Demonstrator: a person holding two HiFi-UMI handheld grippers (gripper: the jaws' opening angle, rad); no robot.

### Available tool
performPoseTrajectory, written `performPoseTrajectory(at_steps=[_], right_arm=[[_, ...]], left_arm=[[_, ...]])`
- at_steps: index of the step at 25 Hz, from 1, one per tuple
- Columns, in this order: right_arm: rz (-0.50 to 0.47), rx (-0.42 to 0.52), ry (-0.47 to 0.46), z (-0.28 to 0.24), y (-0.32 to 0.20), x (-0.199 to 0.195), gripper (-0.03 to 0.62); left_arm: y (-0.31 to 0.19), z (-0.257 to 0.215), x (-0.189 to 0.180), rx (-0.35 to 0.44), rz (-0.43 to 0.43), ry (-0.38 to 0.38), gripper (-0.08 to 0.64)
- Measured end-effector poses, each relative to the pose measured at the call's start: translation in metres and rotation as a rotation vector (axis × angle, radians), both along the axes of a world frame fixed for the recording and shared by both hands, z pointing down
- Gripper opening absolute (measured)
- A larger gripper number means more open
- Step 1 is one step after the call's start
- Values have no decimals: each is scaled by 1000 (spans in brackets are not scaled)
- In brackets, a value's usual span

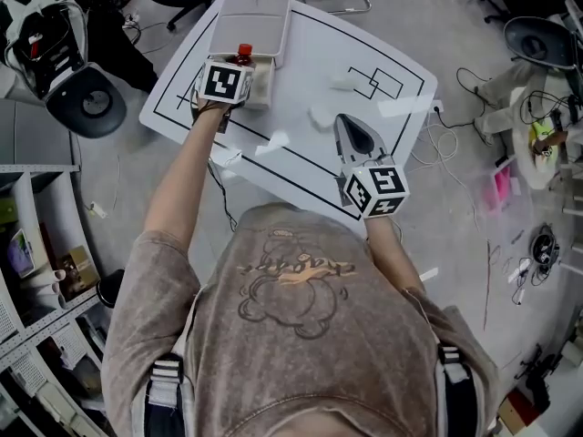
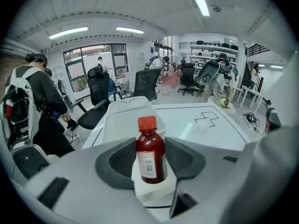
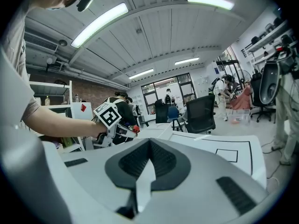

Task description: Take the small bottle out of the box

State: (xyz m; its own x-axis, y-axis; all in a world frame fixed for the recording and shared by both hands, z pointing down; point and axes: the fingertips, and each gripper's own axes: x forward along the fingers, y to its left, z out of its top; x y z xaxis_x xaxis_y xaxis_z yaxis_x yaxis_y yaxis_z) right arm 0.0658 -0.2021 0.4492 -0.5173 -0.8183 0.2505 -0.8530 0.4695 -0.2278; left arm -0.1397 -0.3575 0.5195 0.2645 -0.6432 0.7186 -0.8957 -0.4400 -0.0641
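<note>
One small bottle [image 2: 150, 153] stands upright — red cap [image 2: 147, 122] up — gripped in left tongs [image 2: 150, 164].

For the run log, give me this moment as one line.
left gripper: shut on small bottle | box: open | right gripper: shut, empty

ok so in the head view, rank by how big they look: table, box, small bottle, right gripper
1. table
2. box and right gripper: about alike, and the gripper is nearer the camera, so unranked
3. small bottle, mostly hidden, red cap showing
</note>
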Motion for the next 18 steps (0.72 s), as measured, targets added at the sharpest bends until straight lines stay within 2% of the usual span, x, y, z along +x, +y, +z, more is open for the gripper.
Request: performPoseTrajectory(at_steps=[12,18], right_arm=[[-39,16,33,-4,10,-2,-3],[-56,24,40,-6,19,-7,-3]], left_arm=[[41,-99,2,338,8,123,196],[73,-133,4,472,5,202,195]])
